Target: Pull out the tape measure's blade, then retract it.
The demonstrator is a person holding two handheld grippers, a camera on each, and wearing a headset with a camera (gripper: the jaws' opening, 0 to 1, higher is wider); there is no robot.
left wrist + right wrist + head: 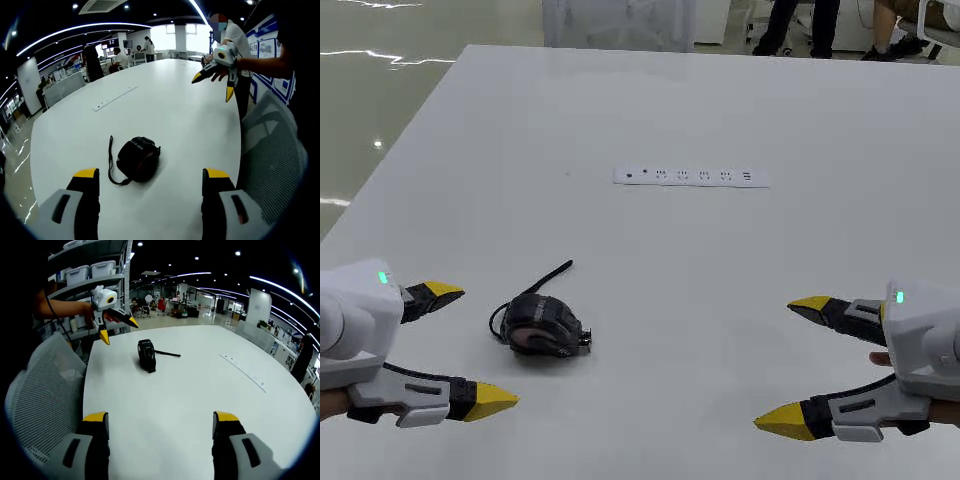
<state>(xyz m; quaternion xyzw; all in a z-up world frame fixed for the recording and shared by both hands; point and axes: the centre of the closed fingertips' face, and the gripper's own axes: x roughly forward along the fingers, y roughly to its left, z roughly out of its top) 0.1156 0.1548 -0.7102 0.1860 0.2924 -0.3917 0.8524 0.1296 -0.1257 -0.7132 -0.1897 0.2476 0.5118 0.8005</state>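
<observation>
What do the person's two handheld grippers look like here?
The left gripper and right gripper match. Each has a rounded white housing with a small green light, and two black jaws tapering to pointed yellow tips. The jaws sit on pale grey mounts with a dark slot, and a thin black cable curves from the housing toward the lower jaw. The forearm behind the right one has no sleeve.

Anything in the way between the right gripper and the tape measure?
No. The stretch of table between the right gripper and the tape measure is bare, as the head view and right gripper view show.
</observation>
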